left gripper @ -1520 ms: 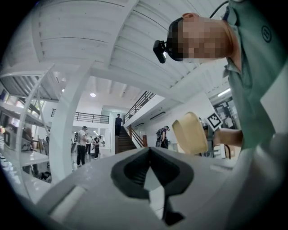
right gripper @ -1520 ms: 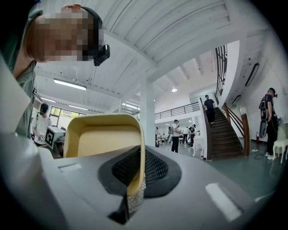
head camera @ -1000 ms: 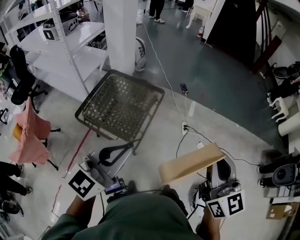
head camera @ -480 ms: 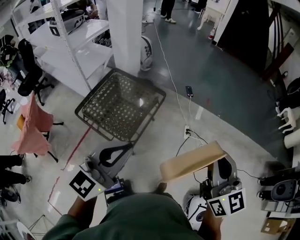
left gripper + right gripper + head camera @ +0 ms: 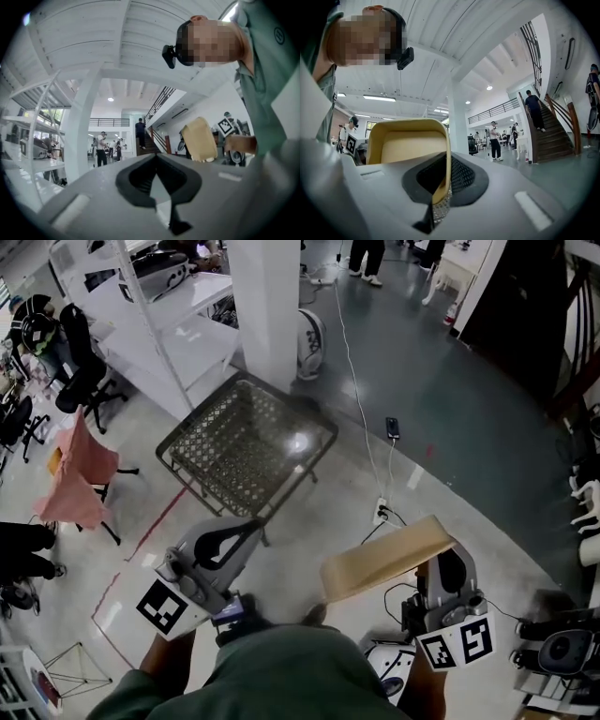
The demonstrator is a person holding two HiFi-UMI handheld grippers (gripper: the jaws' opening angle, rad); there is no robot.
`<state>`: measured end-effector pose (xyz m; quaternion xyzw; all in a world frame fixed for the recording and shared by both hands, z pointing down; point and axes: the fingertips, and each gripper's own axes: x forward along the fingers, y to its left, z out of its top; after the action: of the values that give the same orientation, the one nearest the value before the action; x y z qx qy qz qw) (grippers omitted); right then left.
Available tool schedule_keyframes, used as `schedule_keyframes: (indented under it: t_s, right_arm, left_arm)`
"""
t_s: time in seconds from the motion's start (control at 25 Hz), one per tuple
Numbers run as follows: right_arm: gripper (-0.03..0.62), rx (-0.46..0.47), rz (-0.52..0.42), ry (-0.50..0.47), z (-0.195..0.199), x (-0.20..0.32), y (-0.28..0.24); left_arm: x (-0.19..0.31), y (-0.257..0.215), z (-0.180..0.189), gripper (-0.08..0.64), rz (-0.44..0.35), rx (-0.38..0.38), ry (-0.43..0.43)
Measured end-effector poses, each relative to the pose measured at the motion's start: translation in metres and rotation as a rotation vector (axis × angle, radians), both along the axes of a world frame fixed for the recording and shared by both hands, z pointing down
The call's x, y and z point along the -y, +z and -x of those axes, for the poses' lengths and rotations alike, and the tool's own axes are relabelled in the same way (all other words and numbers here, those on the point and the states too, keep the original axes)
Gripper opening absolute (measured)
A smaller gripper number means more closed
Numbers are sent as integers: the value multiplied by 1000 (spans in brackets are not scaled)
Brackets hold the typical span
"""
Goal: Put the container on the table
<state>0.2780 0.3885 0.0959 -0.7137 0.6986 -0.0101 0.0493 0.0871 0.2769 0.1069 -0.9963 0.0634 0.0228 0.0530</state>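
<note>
A tan, shallow container (image 5: 384,559) hangs tilted over the floor, and my right gripper (image 5: 439,566) is shut on its rim. In the right gripper view the container's yellow wall (image 5: 410,140) rises ahead, with its edge pinched between the dark pads of my right gripper (image 5: 444,159). My left gripper (image 5: 251,524) is held out level at lower left, shut, with nothing in it. In the left gripper view its pads meet at the tip (image 5: 156,157), and the container (image 5: 199,139) shows off to the right. A dark perforated metal table (image 5: 246,442) stands ahead of both grippers.
A white pillar (image 5: 272,306) and white shelving (image 5: 159,324) stand behind the table. A cable runs to a power strip (image 5: 380,512) on the floor, with a phone (image 5: 393,428) beyond it. Pink cloth hangs on a chair (image 5: 75,474) at left. Equipment (image 5: 562,648) sits at lower right.
Both grippers have travelled forward over the floor with the container still gripped. The pillar, table and power strip have shifted rightward in the head view.
</note>
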Motion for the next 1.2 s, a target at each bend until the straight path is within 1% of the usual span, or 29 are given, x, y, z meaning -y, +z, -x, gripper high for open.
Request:
schedule_keyframes:
  t_s: [0.12,0.28,0.44,0.56,0.72,0.8,1.0,1.2]
  right_arm:
    - [8,8,-3,-32,-9,-2,2]
    - [8,24,9,-71,-10,3,10]
    - [8,36,24,-75,-4,19,16]
    - [8,25,20,-54,-3,38,7]
    - [8,7,28,-41,19,63,0]
    - [8,-2,26,-37,31,80,-3]
    - [8,-14,24,-28,52,120,-7]
    - [8,-10,10,-16,68,155,-10]
  left_arm:
    - [-2,-4,2,3,-9,4,-59]
    - [2,-3,17,3,-21,22,-132]
    - [21,11,32,3,7,48,-156]
    - [50,12,32,3,28,36,-151]
    - [83,-2,38,3,-8,-16,-112]
    - [100,-2,46,3,-4,-34,-100]
    - [141,6,60,3,16,-32,-74]
    - [179,7,73,3,11,-31,-61]
